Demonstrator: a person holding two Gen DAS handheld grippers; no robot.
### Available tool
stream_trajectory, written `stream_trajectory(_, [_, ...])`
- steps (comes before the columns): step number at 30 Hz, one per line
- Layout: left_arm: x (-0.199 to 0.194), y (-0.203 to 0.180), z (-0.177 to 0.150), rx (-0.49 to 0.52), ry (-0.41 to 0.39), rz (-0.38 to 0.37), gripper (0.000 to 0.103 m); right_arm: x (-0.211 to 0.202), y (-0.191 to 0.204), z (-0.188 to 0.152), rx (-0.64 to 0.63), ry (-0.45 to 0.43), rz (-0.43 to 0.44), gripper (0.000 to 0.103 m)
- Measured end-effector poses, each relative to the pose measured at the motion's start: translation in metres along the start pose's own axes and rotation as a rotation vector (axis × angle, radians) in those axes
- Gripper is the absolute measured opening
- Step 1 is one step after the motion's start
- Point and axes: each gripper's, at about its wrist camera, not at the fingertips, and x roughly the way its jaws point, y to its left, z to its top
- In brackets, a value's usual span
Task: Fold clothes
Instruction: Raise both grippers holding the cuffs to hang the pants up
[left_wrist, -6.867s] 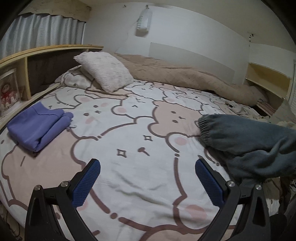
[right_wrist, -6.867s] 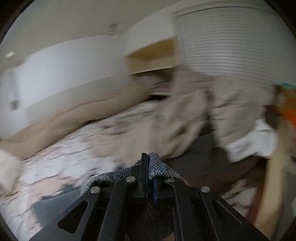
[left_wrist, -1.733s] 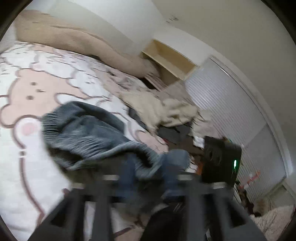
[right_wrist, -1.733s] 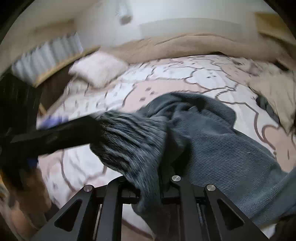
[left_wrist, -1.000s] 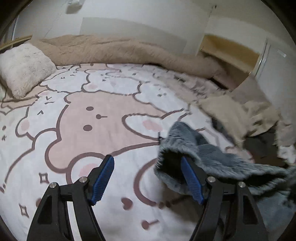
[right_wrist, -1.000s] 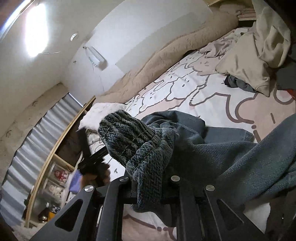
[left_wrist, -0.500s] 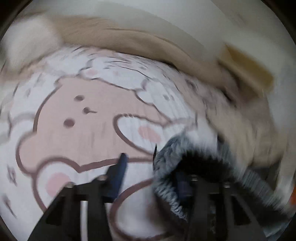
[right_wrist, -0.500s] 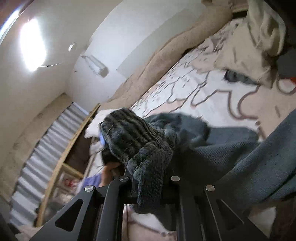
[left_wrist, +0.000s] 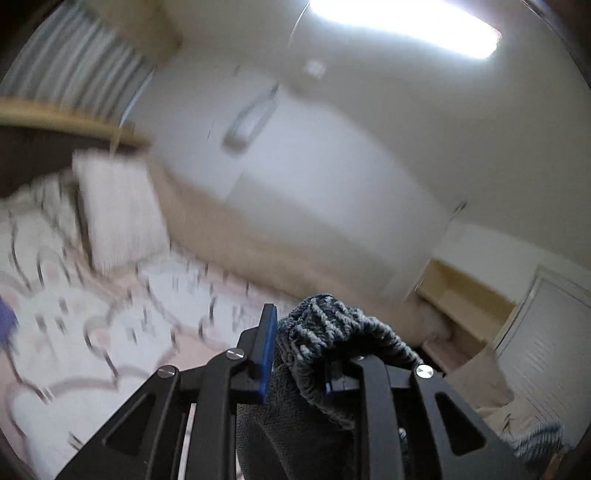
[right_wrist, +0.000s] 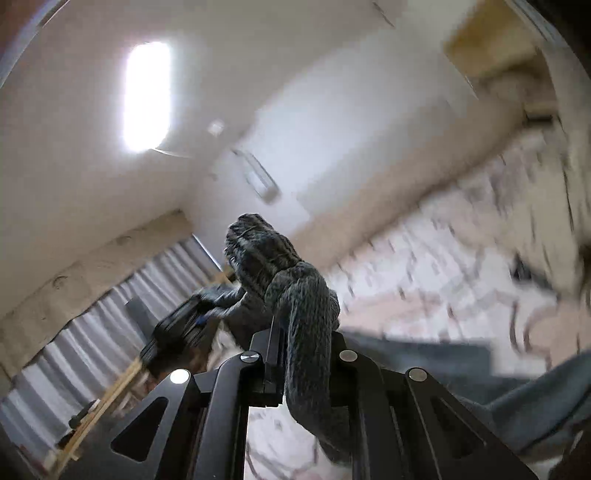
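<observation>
- Clearly soft goods: the dark grey-blue ribbed knit garment (left_wrist: 332, 339) droops over whatever holds it, so I judge it limp, stretchy and fairly bulky for its weight, with no stiffness to keep a fold by itself.
- Left gripper (left_wrist: 299, 354): its two fingers sit narrow, pinched on a thick ribbed band of the knit, which bunches up above the blue pads (left_wrist: 266, 347) and hangs down between the black arms.
- Right gripper (right_wrist: 301, 354): its fingers are likewise closed tight on another stretch of the same garment, a rope of knit rising above them and the rest trailing off low to the right.
- Whereabouts: the garment is lifted clear in both grippers above the cartoon-bear printed bedsheet (left_wrist: 74, 332), both views tilted up toward the white ceiling light (right_wrist: 146, 96).
- Grip advice, as a judgement: the ribbed band is the firmest part and resists slipping, so holding there, hands well apart along one edge, should let the body hang flat.
- Risk: loose knit can stretch or snag on the pads if pulled hard.
- Both views are motion-blurred; the garment's full outline cannot be told.
</observation>
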Motion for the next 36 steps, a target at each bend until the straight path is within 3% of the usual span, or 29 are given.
stream_trajectory(9, [-0.172,-0.065,0.107,0.167,-0.308,-0.033,0.02,-0.063,0.139,0.05,-0.302,-0.267,-0.022,0.012])
stream_trajectory(13, [-0.236,-0.07,0.126,0.196,-0.436,-0.01,0.021,-0.09,0.192,0.057,-0.418,-0.333,-0.001,0.012])
stream_trajectory(20, [-0.305,-0.066,0.129,0.213,-0.54,0.007,0.021,-0.121,0.235,0.051,-0.52,-0.389,0.03,0.012])
stream_trajectory(25, [-0.281,-0.059,0.132,0.221,-0.429,0.056,0.021,-0.11,0.231,0.057,-0.508,-0.326,0.018,0.012])
stream_trajectory(29, [-0.206,-0.04,0.134,0.183,-0.229,0.087,0.022,-0.064,0.21,0.07,-0.467,-0.213,-0.037,0.012])
stream_trajectory(31, [-0.158,-0.026,0.13,0.15,-0.145,0.108,0.022,-0.041,0.204,0.088,-0.469,-0.198,-0.051,0.012])
stream_trajectory(36, [-0.054,-0.019,0.134,0.1,-0.097,0.189,0.021,0.016,0.191,0.133,-0.476,-0.16,-0.087,0.011])
